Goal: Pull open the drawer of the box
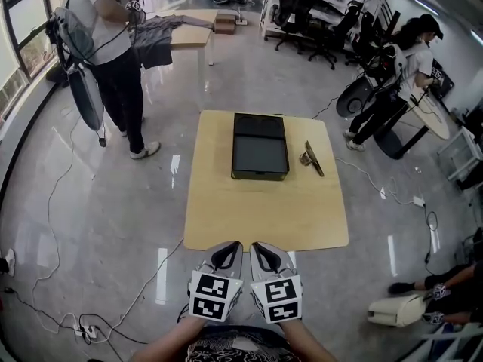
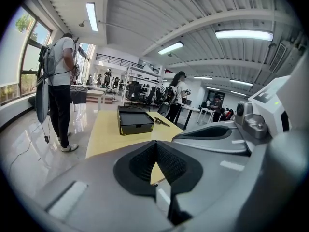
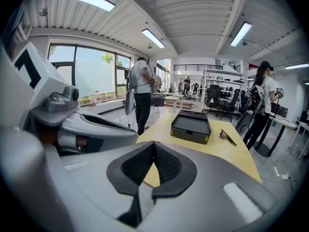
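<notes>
A flat black box [image 1: 259,145] lies in the middle of the light wooden table [image 1: 264,217], its dark top facing up. It also shows in the left gripper view as the box [image 2: 135,120] and in the right gripper view as the box [image 3: 191,126], far ahead of the jaws. My left gripper [image 1: 226,253] and right gripper [image 1: 266,253] hang side by side at the table's near edge, well short of the box. In both gripper views the jaws are shut with their tips touching and nothing between them, left gripper [image 2: 156,144] and right gripper [image 3: 154,144].
A small metal tool [image 1: 310,157] lies on the table right of the box. A person [image 1: 113,44] stands at the far left by a second table with clothes [image 1: 189,32]. Another person [image 1: 400,81] stands at the far right. Cables [image 1: 68,308] trail over the glossy floor.
</notes>
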{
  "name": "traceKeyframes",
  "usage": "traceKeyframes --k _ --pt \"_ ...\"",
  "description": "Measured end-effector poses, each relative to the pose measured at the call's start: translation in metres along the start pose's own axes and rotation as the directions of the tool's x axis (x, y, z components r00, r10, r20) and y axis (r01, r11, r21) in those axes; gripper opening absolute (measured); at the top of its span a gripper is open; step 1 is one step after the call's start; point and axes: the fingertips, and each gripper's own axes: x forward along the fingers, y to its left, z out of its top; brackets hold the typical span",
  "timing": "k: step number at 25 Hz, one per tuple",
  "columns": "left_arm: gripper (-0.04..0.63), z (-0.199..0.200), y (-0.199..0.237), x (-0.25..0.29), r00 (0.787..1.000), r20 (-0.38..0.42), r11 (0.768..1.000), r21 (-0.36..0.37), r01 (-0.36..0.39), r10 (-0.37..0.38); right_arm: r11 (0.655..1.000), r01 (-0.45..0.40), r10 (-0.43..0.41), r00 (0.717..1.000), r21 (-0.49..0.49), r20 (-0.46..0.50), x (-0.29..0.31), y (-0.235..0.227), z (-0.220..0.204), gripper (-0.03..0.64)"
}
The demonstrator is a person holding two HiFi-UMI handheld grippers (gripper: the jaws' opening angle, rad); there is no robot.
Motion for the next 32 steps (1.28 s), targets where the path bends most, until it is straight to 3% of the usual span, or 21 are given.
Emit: traceKeyframes --k 3,6,10,14,17,21,26,32 --pt "0.012 0.02 0.082 -0.045 1.0 -0.001 1.0 0.014 0.005 -0.005 1.0 0.017 -0.017 1.0 -0.009 -0.004 0.043 0.069 0.048 0.006" --pt "0.012 0.058 0.11 -0.064 1.0 0.002 1.0 0.004 0.013 -0.013 0.999 0.021 -0.021 1.0 -0.026 -0.006 0.053 0.089 0.095 0.006" --pt "0.012 0.041 0.154 -0.081 1.0 0.006 1.0 0.004 0.023 -0.023 0.999 0.023 -0.023 1.0 -0.031 -0.003 0.085 0.13 0.096 0.006" --pt "0.012 0.068 0.205 -0.045 1.0 -0.008 1.0 0.0 0.027 -0.027 0.997 0.038 -0.038 0.999 -0.071 -0.002 0.148 0.115 0.13 0.006" --pt "0.012 0.092 0.213 -0.038 1.0 -0.01 1.0 0.002 0.021 -0.021 0.993 0.039 -0.04 0.999 -0.114 -0.008 0.157 0.109 0.153 0.006" --pt "0.012 0.15 0.205 0.047 1.0 0.009 1.0 0.008 0.005 -0.005 0.99 0.026 -0.027 1.0 -0.137 -0.007 0.19 0.02 0.184 0.006" --pt "0.012 0.219 0.305 0.19 1.0 0.004 1.0 -0.009 -0.007 0.007 0.983 0.037 -0.044 0.998 -0.178 -0.033 0.34 -0.078 0.243 0.006" --pt "0.012 0.295 0.373 0.379 1.0 -0.009 1.0 -0.008 -0.024 0.024 0.959 0.055 -0.074 0.996 -0.277 -0.059 0.498 -0.235 0.288 0.006"
